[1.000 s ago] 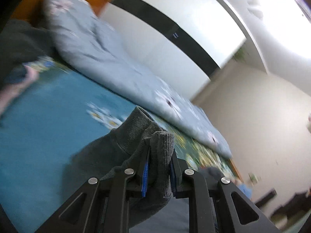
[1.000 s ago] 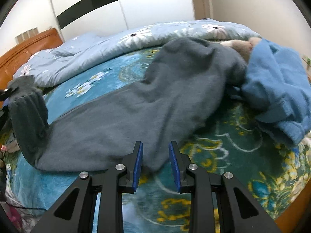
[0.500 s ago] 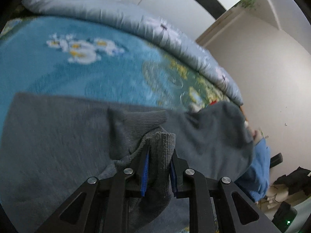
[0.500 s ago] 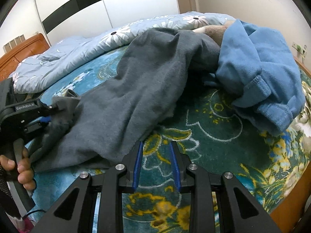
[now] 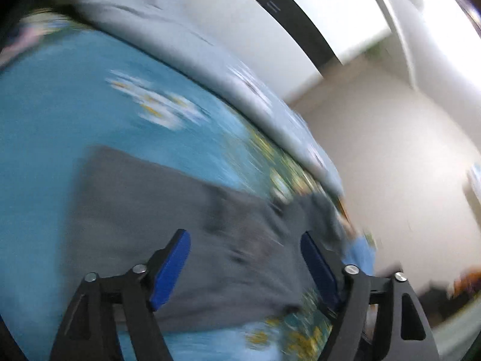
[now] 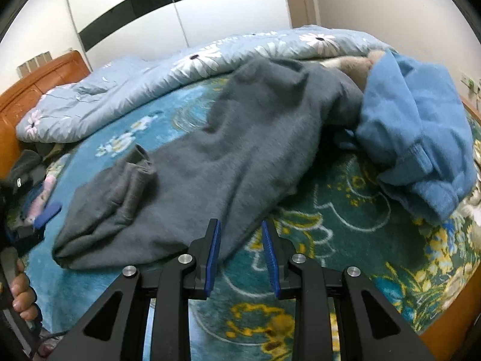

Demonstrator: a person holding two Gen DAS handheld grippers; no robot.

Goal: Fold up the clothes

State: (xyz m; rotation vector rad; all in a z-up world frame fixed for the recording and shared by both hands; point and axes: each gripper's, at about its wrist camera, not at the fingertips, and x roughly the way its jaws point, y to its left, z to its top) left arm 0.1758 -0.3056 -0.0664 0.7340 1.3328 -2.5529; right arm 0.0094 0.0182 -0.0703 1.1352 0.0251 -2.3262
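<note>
A long grey garment (image 6: 228,162) lies stretched across the teal floral bedspread, its ribbed cuff end (image 6: 135,177) folded back on top of it at the left. In the blurred left wrist view the same grey garment (image 5: 168,210) lies flat below my left gripper (image 5: 245,240), which is wide open and empty above it. My right gripper (image 6: 240,225) is slightly open and empty, hovering just over the garment's near edge. A blue garment (image 6: 421,144) is heaped at the right, against the grey one's far end.
A pale blue daisy-print duvet (image 6: 180,72) is bunched along the far side of the bed. An orange wooden headboard (image 6: 36,81) stands at the left. The bed's wooden edge (image 6: 451,331) runs at the lower right. A hand (image 6: 21,294) shows at the left edge.
My left gripper has opened and let go of the grey cuff, which now lies folded on the garment; it has pulled back. The right gripper has stayed low near the garment's edge.
</note>
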